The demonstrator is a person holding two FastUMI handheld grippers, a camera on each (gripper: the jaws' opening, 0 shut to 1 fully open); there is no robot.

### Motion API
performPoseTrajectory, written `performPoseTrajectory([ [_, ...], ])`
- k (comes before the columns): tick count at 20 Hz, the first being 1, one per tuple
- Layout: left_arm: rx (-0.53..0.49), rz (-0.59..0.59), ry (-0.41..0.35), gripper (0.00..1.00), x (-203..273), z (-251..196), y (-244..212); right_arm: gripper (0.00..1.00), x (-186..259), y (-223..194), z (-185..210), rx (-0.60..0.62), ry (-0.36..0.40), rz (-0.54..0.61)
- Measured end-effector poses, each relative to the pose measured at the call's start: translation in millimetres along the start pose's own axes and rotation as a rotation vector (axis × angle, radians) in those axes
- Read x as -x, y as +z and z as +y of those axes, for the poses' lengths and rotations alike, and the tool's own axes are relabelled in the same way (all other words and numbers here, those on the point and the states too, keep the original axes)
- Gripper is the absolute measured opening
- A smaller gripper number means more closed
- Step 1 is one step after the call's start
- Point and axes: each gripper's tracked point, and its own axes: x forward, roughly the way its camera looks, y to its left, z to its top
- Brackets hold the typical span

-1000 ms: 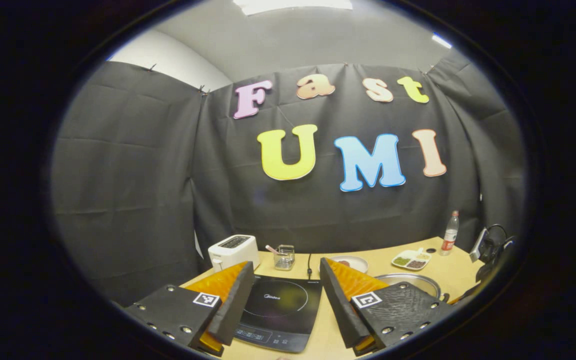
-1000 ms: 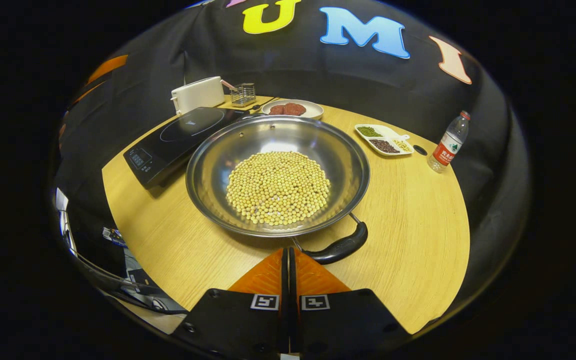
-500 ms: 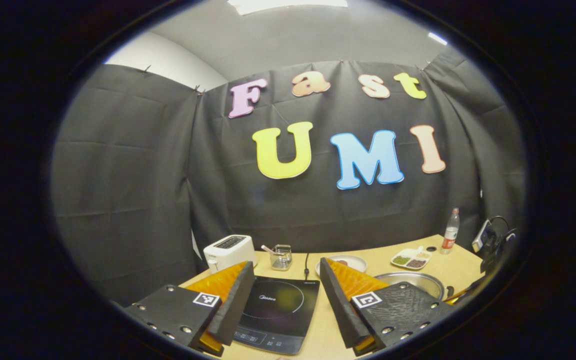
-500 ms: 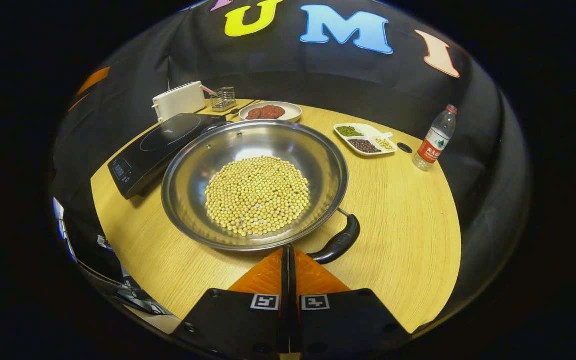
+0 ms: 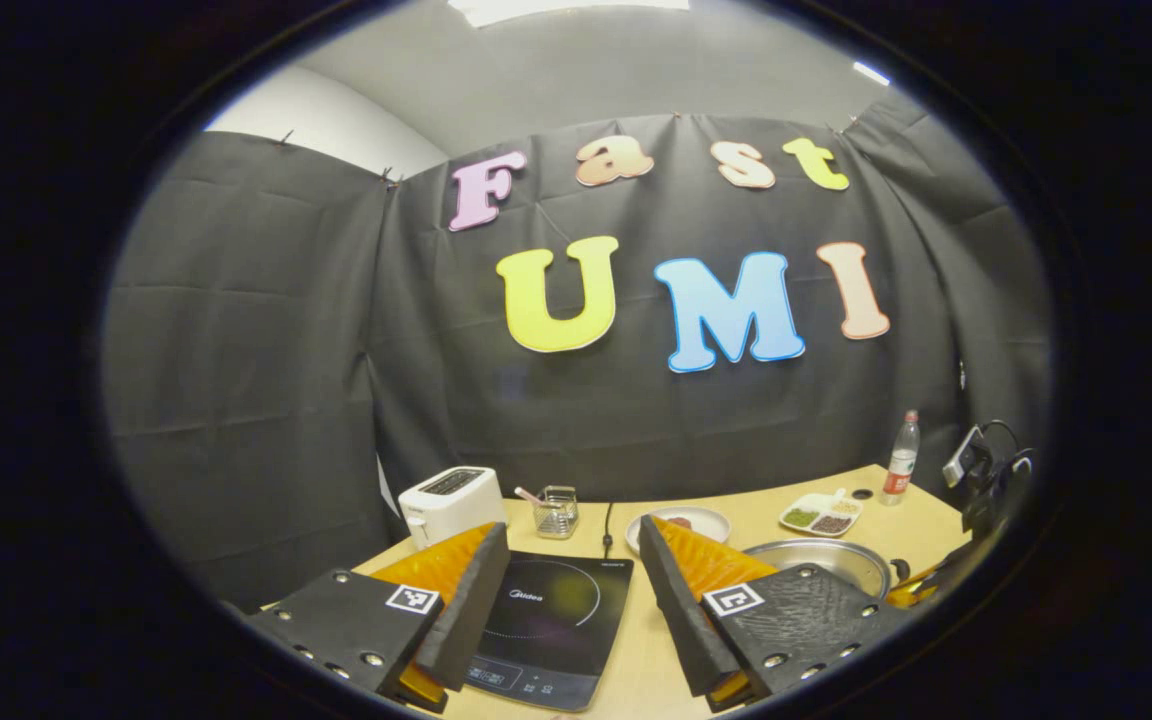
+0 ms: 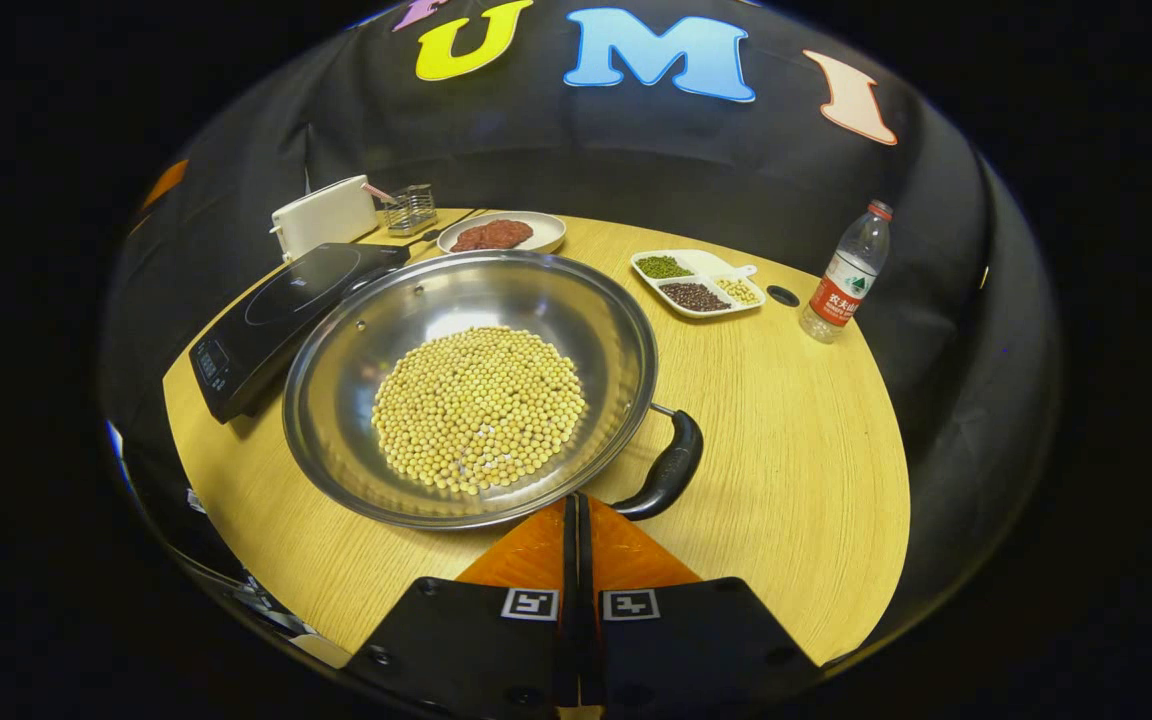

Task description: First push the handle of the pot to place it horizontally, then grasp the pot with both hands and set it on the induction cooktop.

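Note:
A wide steel pot (image 6: 356, 420) full of yellow beans sits on the wooden table (image 6: 796, 450), right of the black induction cooktop (image 6: 276, 310). Its black loop handle (image 6: 671, 470) juts out at the near right of the rim. My right gripper (image 6: 576, 505) is shut with nothing between its fingers, and its tips touch the near end of that handle. In the left gripper view, my left gripper (image 5: 566, 560) hovers open above the cooktop (image 5: 551, 620), with the pot (image 5: 836, 555) off to its right.
A white toaster (image 6: 321, 215), a wire holder (image 6: 411, 205), a plate of red-brown food (image 6: 501, 233), a divided dish of beans (image 6: 696, 282) and a water bottle (image 6: 841, 275) stand along the table's far side. The other gripper (image 5: 976, 480) shows at the right edge.
The pot has turned, so its handle has swung from the near side round to the right of the rim. My right gripper stayed shut against it. The left gripper shifted only slightly.

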Motion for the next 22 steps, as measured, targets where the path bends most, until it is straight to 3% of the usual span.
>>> performPoseTrajectory([
  [13,0.043,0.044,-0.012,0.81,-11,2,-23,0.02,-8,31,-41,-0.028,-0.189,-0.12],
  [17,0.06,0.048,-0.032,0.83,-21,0,-27,0.06,15,49,-47,-0.137,-0.204,-0.208],
  [18,0.06,0.047,-0.045,0.78,-24,-3,-28,0.28,19,55,-50,-0.167,-0.203,-0.238],
  [19,0.06,0.044,-0.061,0.78,-27,-6,-29,0.41,24,61,-49,-0.193,-0.198,-0.269],
  [20,0.061,0.044,-0.077,0.78,-30,-10,-30,0.63,29,66,-50,-0.212,-0.198,-0.295],
  [21,0.064,0.05,-0.097,0.81,-34,-14,-34,0.77,32,69,-50,-0.225,-0.198,-0.312],
  [22,0.069,0.059,-0.113,0.78,-38,-19,-38,1.0,36,71,-49,-0.234,-0.198,-0.324],
])
